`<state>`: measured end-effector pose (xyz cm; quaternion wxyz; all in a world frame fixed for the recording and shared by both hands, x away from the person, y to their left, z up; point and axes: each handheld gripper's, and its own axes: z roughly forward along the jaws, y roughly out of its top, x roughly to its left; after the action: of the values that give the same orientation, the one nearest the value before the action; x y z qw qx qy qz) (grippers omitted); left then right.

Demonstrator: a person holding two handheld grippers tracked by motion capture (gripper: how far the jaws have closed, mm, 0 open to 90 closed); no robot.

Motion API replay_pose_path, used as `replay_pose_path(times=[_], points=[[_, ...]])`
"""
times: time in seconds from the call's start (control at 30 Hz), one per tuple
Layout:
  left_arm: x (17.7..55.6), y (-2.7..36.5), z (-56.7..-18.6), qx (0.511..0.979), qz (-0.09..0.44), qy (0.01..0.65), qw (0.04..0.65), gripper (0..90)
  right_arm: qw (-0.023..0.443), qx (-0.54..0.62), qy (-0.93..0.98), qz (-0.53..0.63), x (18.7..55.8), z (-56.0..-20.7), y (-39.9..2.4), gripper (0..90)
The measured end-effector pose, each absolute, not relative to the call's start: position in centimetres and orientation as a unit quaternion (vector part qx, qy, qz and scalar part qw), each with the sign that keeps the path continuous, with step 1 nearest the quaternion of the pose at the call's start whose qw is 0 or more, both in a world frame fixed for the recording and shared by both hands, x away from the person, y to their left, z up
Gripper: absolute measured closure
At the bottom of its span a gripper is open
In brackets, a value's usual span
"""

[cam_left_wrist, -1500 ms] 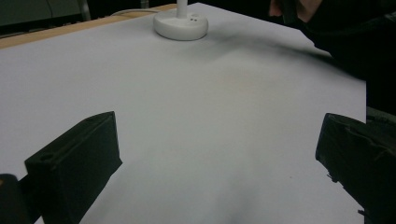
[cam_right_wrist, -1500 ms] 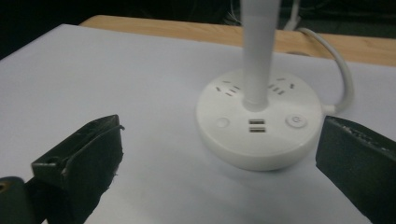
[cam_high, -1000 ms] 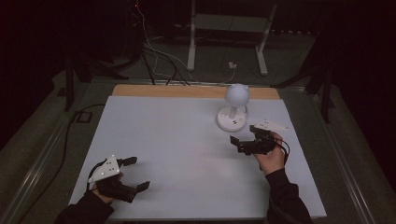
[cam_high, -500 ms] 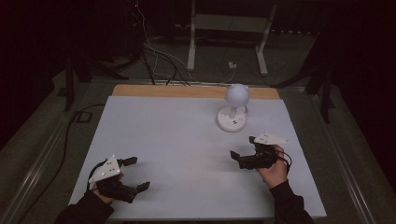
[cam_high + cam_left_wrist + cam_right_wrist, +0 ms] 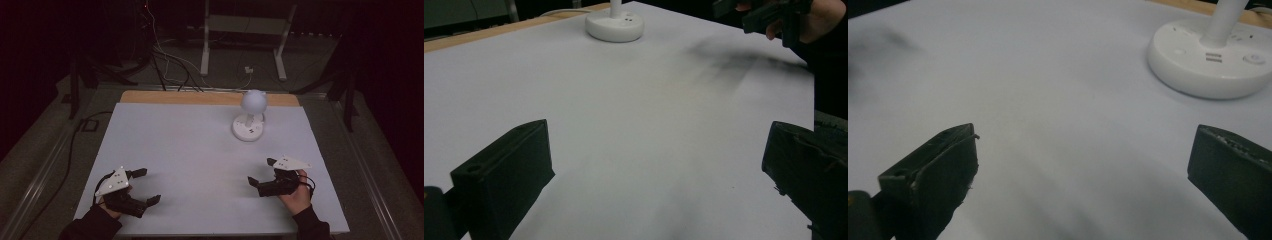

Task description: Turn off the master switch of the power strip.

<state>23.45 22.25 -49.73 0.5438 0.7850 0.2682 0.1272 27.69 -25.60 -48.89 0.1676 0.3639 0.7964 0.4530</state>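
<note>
The small white plastic globe lamp on a round base [image 5: 249, 120] stands beyond the right gripper [image 5: 264, 175], nearer it than the left gripper [image 5: 144, 186]; both jaws stand wide apart, empty.

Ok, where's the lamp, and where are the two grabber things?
lamp [image 5: 248, 131]: high view, on its round white base.
left gripper [image 5: 147, 186]: high view, midway between its open jaw tips.
right gripper [image 5: 261, 171]: high view, midway between its open jaw tips.

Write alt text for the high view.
Two hand-held grippers, the left gripper and right gripper, rest open and empty at the near corners of a white table. A small white lamp stands near the far edge.
</note>
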Motion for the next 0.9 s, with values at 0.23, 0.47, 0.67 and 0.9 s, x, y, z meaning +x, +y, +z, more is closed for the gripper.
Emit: replay_pose_path(times=[0.23, 0.47, 0.67, 0.9], points=[[23.4, 22.2, -49.7, 0.786, 0.128, 0.267, 0.542, 0.4, 0.158, 0.366, 0.805, 0.440, 26.3, -49.8, -26.7, 0.2], [23.4, 22.2, -49.7, 0.787, 0.128, 0.268, 0.542, 0.4, 0.158, 0.368, 0.812, 0.424, 25.7, -50.5, -27.7, 0.2], [23.5, 22.2, -49.7, 0.786, 0.127, 0.268, 0.542, 0.4, 0.156, 0.368, 0.821, 0.409, 24.9, -51.1, -28.6, 0.2], [23.4, 22.2, -49.7, 0.786, 0.127, 0.268, 0.542, 0.4, 0.172, 0.350, 0.836, 0.387, 23.9, -51.5, -29.3, 0.2]])
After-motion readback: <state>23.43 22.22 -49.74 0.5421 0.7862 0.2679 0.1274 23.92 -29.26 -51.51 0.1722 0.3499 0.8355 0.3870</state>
